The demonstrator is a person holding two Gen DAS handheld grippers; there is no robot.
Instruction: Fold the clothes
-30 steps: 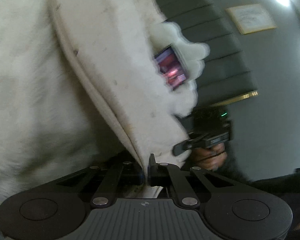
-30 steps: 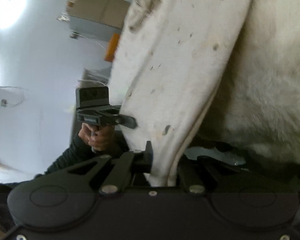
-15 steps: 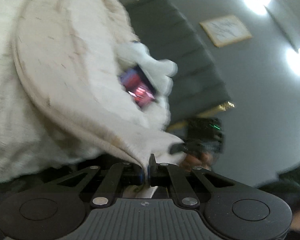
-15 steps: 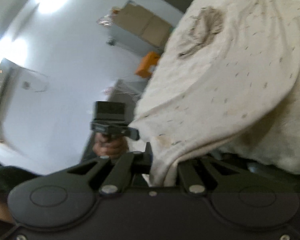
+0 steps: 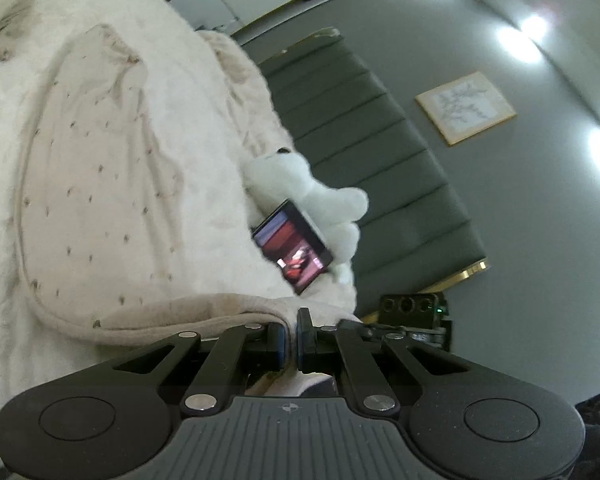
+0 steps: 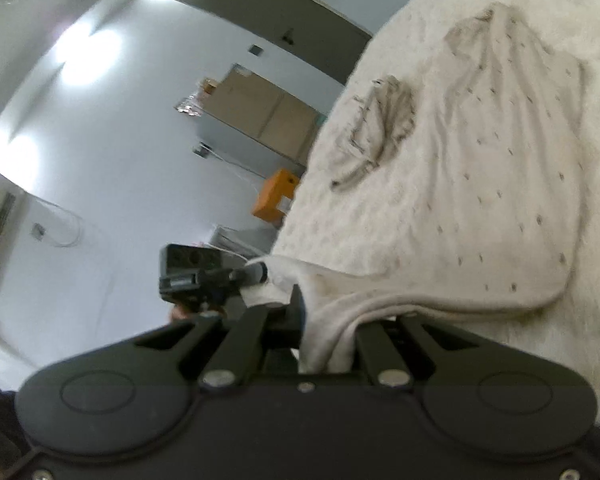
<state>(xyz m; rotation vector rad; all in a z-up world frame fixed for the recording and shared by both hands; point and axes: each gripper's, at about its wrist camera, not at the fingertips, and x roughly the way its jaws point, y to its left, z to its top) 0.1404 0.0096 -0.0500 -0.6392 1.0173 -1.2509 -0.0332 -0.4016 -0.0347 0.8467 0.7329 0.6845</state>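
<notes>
Left claw [image 5: 291, 334] pinched near-closed on hem corner of cream speckled knit garment [image 5: 100, 184], spread on white fluffy bed cover [image 5: 4, 120]. Right claw [image 6: 326, 320] easing open a touch, other hem corner bunched between the jaws. Mid-fold, probably: carry hem toward far end, lay flat, then release.

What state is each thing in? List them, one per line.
Left gripper: shut on the spotted garment's hem.
Right gripper: shut on the same hem.
Spotted garment: spread over the white blanket, near edge lifted.
White blanket: spread out, fluffy.
Second garment: crumpled, unfolded, beside the first.
Phone: screen lit, leaning on the plush toy.
Plush toy: lying by the headboard.
</notes>
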